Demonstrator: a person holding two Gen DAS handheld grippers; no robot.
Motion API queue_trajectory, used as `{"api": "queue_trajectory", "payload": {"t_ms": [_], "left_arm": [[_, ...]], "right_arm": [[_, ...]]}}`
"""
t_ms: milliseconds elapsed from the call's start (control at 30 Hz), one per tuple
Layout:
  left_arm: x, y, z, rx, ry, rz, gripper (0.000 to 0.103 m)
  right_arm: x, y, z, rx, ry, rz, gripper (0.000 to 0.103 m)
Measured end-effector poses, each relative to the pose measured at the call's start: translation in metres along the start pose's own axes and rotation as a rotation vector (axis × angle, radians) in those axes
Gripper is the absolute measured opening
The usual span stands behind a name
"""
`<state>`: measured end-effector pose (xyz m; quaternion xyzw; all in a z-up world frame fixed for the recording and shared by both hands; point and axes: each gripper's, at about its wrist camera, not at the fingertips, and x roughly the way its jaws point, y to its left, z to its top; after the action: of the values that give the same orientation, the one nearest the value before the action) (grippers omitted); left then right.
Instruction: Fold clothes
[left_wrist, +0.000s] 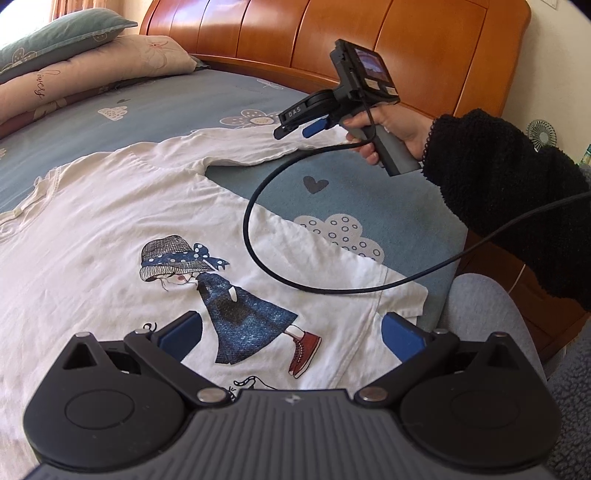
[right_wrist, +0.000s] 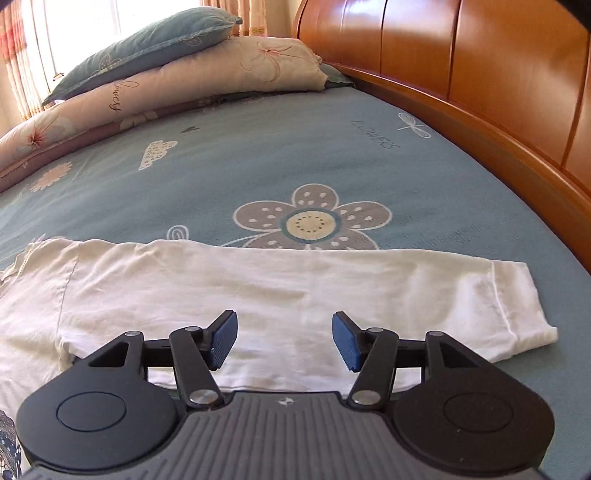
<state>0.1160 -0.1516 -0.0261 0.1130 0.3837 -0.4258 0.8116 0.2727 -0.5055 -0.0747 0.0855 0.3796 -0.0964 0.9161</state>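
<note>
Hovering over the white shirt (left_wrist: 110, 236), left gripper (left_wrist: 291, 332) is sitting released, jaws wide, nothing between them. Right gripper (right_wrist: 284, 339) is hanging above the shirt's sleeve (right_wrist: 369, 288), jaws apart, gripping nothing. Shirt is lying flat on the blue flowered bedsheet (right_wrist: 258, 166), sleeve reaching toward the wooden headboard (right_wrist: 480, 74). Pillows (right_wrist: 166, 74) are stacking at the bed's far edge beside the curtained window (right_wrist: 92, 22).
</note>
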Motion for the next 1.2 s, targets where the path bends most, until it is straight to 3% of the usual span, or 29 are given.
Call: {"api": "queue_trajectory", "payload": {"t_ms": [133, 300, 367, 500, 600, 700, 800, 933, 1033, 1200], "left_arm": [[-0.009, 0.003, -0.002, -0.001, 0.009, 0.033, 0.102], [-0.017, 0.015, 0.007, 0.009, 0.012, 0.066, 0.102], [-0.022, 0.020, 0.024, 0.012, -0.013, 0.091, 0.102], [-0.025, 0.032, 0.065, 0.018, -0.055, 0.118, 0.102], [-0.007, 0.050, 0.110, 0.011, -0.077, 0.108, 0.102], [0.032, 0.066, 0.158, -0.031, -0.098, 0.088, 0.102], [0.090, 0.081, 0.203, -0.113, -0.074, -0.022, 0.102], [0.178, 0.094, 0.248, -0.224, -0.012, -0.171, 0.102], [0.241, 0.099, 0.267, -0.326, 0.037, -0.236, 0.102], [0.306, 0.101, 0.267, -0.437, 0.112, -0.231, 0.102]], "right_arm": [[0.006, 0.015, -0.022, -0.023, -0.025, -0.043, 0.068], [-0.013, 0.012, -0.046, 0.055, -0.073, -0.062, 0.076], [-0.012, 0.016, -0.048, 0.079, -0.068, -0.052, 0.101], [-0.013, 0.026, -0.058, 0.088, -0.108, -0.091, 0.103], [-0.026, 0.023, -0.066, 0.168, -0.157, -0.094, 0.103], [-0.033, 0.017, -0.077, 0.217, -0.172, -0.094, 0.103], [-0.037, 0.016, -0.069, 0.144, -0.106, -0.089, 0.103], [-0.055, -0.004, -0.067, 0.186, -0.123, -0.071, 0.103], [-0.060, -0.022, -0.066, 0.255, -0.127, -0.074, 0.103], [-0.059, -0.025, -0.067, 0.264, -0.104, -0.079, 0.103]]}}
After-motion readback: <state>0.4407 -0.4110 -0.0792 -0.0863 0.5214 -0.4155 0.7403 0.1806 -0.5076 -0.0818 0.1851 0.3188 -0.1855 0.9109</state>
